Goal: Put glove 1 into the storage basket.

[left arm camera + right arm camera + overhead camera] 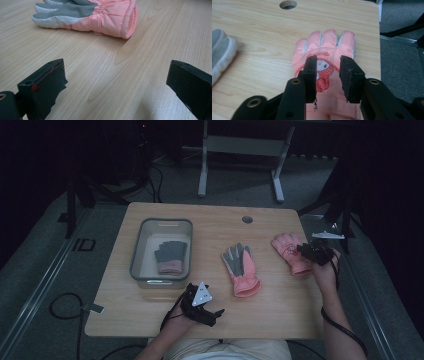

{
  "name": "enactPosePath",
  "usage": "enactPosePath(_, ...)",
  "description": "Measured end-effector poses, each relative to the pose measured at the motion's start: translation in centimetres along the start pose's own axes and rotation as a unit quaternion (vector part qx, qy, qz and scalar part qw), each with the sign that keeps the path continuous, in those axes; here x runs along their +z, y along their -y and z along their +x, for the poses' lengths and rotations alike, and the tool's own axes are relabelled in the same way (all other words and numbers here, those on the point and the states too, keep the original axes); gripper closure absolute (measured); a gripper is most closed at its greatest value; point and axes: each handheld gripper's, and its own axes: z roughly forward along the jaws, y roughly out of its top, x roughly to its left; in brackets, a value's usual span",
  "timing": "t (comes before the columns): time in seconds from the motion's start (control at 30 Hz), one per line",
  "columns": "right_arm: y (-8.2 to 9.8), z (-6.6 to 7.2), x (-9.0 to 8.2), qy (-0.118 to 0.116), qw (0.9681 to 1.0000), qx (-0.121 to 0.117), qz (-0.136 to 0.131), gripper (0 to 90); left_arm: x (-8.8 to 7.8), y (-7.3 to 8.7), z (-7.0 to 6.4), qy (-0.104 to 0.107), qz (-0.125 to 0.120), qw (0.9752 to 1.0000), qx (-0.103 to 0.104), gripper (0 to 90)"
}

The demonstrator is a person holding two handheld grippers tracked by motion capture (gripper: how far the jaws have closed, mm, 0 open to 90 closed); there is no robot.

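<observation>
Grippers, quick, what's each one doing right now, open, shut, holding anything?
Left gripper: open, holding nothing, over bare table.
Right gripper: jaws parted above the cartoon-print pink glove, not gripping it.

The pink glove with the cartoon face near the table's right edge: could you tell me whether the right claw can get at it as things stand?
Probably yes: the right claw hovers over the cartoon glove, jaws apart, nothing between.
</observation>
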Motion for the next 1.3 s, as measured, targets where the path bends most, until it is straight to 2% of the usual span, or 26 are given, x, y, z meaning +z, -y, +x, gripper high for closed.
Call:
enactPosePath(0.13, 0.0, -0.6, 1.3, 0.002, 0.9999, -0.010, 0.013, 64.4, 0.0, 0.1, -0.1, -0.003, 0.000, 1.0000, 0.005, 2.0)
enactPosePath(0.27, 0.0, -0.5, 2.4, 0.000, 0.9992, -0.031, 0.027, 64.5, 0.1, 0.1, -0.1, -0.002, 0.000, 1.0000, 0.003, 2.0)
enactPosePath(0.43, 0.7, -0.5, 4.2, -0.009, 0.9971, -0.047, 0.060, 61.7, 0.0, 0.1, -0.1, -0.001, -0.003, 1.0000, 0.001, 2.0)
enactPosePath(0.6, 1.1, -0.6, 4.7, -0.015, 0.9965, -0.047, 0.067, 72.0, 0.1, 0.1, -0.1, 0.001, -0.003, 1.0000, -0.002, 2.0)
enactPosePath(0.67, 1.1, -0.4, 4.8, -0.012, 0.9963, -0.051, 0.068, 77.6, 0.1, 0.2, -0.1, 0.002, -0.002, 1.0000, 0.000, 2.0)
enactPosePath(0.8, 1.0, 0.0, 4.6, 0.000, 0.9966, -0.043, 0.071, 84.6, 0.2, 0.1, -0.2, -0.005, 0.004, 0.9999, 0.008, 2.0)
enactPosePath(0.9, 0.4, 0.8, 3.7, 0.029, 0.9966, -0.037, 0.069, 86.7, 0.2, 0.1, -0.2, -0.004, 0.000, 1.0000, 0.004, 2.0)
enactPosePath(0.97, 0.2, 1.2, 3.1, 0.035, 0.9970, -0.030, 0.062, 86.9, 0.2, 0.2, -0.2, -0.005, -0.001, 1.0000, 0.004, 2.0)
enactPosePath(1.0, -0.1, 1.9, 1.9, 0.030, 0.9985, -0.005, 0.046, 87.0, 0.2, 0.2, -0.1, -0.004, 0.000, 1.0000, 0.003, 2.0)
enactPosePath(1.07, -0.4, 2.6, 0.6, 0.030, 0.9988, 0.011, 0.036, 87.0, 0.2, 0.2, -0.1, -0.006, -0.001, 1.0000, 0.004, 2.0)
enactPosePath(1.3, -0.6, 5.9, -3.3, 0.039, 0.9985, 0.033, 0.021, 87.1, 0.1, 0.2, -0.2, -0.008, -0.001, 0.9999, 0.007, 2.0)
